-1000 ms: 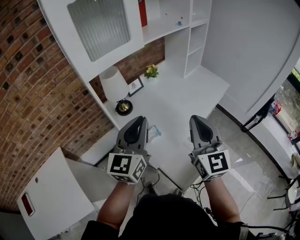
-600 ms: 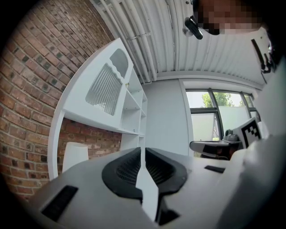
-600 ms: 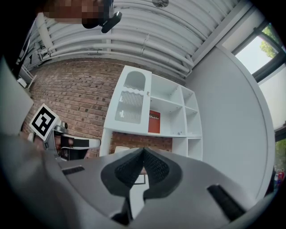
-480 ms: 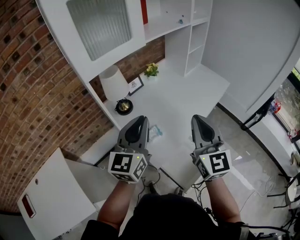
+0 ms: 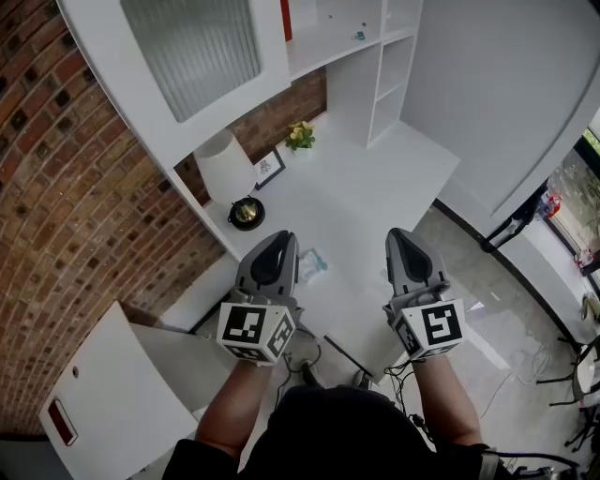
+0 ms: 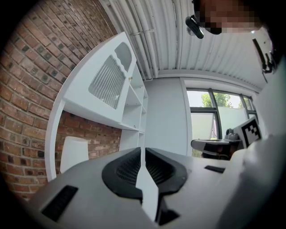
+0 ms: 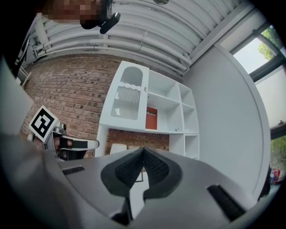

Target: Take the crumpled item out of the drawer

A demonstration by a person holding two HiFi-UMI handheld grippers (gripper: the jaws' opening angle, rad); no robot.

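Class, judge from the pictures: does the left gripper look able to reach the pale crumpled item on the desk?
Probably yes. The item lies on bare desk close beside the left gripper, nothing between them. Its jaws are shut, though, and would need to open first.

A white table (image 5: pixel 375 202) was set against a brick wall (image 5: pixel 75 206). At its back, along the wall, a white lamp (image 5: pixel 225 167), a small framed picture (image 5: pixel 270 170) and a pot of yellow flowers (image 5: pixel 300 137) were lined up, with the picture between the other two. Just in front of the lamp a round dark pot (image 5: pixel 247 214) with a brassy lid was placed. Near the front edge a pale wad (image 5: pixel 312 262) was left alone, well apart from the rest. On a shelf (image 5: pixel 323 52) above, a red book (image 5: pixel 285 19) was stood upright, and a small blue thing (image 5: pixel 358 36) was seen further along.
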